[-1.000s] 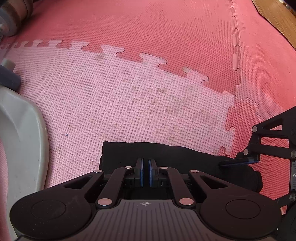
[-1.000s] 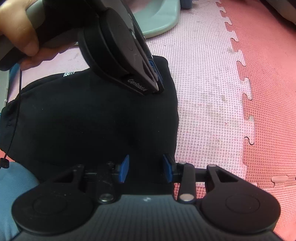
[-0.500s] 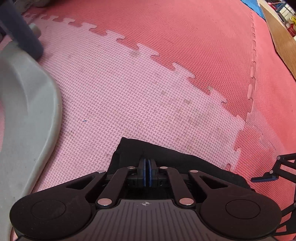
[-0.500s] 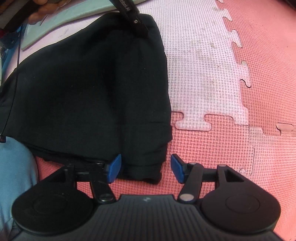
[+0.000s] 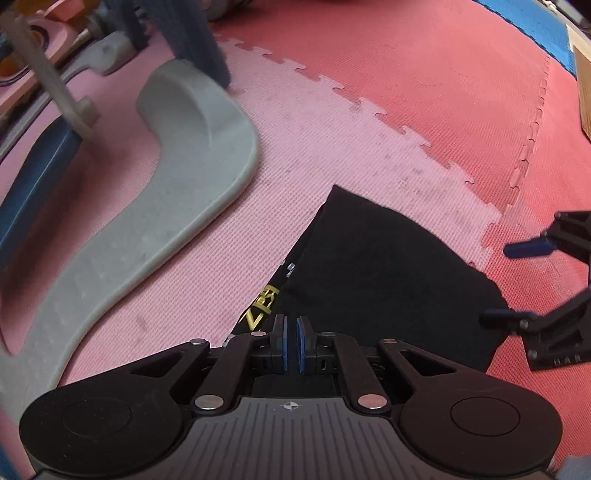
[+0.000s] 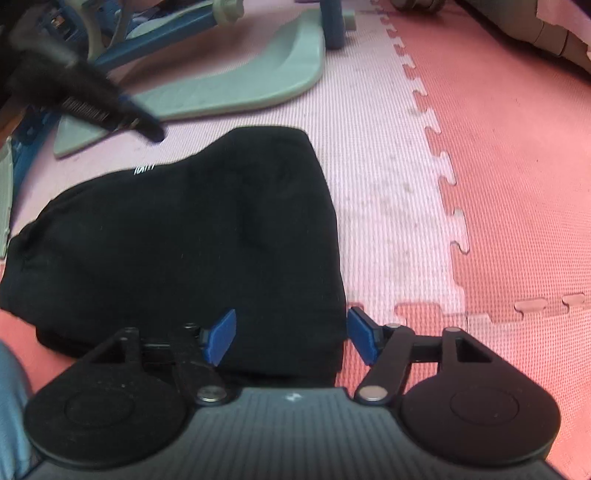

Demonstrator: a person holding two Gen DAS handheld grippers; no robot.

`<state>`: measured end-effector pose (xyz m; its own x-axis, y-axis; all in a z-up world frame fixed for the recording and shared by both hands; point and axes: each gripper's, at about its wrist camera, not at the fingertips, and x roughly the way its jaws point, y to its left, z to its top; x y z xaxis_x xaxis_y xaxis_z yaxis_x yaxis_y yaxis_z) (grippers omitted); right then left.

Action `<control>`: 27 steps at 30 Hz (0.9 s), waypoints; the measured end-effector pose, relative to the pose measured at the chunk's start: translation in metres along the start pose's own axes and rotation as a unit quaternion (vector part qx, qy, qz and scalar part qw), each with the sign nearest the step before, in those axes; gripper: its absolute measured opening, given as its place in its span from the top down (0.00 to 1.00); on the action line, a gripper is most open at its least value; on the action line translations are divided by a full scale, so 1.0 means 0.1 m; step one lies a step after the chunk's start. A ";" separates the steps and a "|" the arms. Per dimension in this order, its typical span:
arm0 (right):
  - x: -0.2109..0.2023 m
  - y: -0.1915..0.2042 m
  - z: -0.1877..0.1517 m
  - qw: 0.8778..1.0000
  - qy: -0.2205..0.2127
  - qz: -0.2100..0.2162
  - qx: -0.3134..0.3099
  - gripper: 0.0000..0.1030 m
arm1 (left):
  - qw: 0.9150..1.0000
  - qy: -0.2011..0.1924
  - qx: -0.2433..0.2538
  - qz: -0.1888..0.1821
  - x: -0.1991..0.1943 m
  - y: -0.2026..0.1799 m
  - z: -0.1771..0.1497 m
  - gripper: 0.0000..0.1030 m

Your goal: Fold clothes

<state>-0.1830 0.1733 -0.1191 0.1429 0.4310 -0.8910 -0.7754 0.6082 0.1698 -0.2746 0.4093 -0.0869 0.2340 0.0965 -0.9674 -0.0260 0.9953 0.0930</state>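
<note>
Two claws: left claw (image 5: 291, 343) closed, empty; right claw (image 6: 291, 338) open over black garment (image 6: 192, 236), near edge hidden.

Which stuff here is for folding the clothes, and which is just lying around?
For the job:
- black garment, folded on the mat
- left hand-held gripper, shut
- right hand-held gripper, open

Just lying about:
- grey plastic base
- foam floor mat
- blue post
</note>
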 end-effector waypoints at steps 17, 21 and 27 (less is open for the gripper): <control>1.07 1.21 0.51 0.992 0.051 -0.045 -0.109 0.13 | 0.969 0.019 -0.243 -0.023 -0.23 0.76 -2.06 0.88; 1.00 1.57 0.56 0.990 0.064 0.024 -0.124 0.13 | 0.956 0.023 -0.289 -0.029 -0.25 0.91 -2.46 0.88; 1.00 2.24 0.47 0.979 0.052 0.042 -0.192 0.13 | 0.948 0.022 -0.315 -0.027 -0.28 1.03 -2.67 0.88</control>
<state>-0.3130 0.3837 -0.1500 0.0214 0.3861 -0.9222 -0.9587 0.2696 0.0906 -0.5431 0.5084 -0.1126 0.2116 0.0307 -0.9769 -0.5936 0.7981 -0.1035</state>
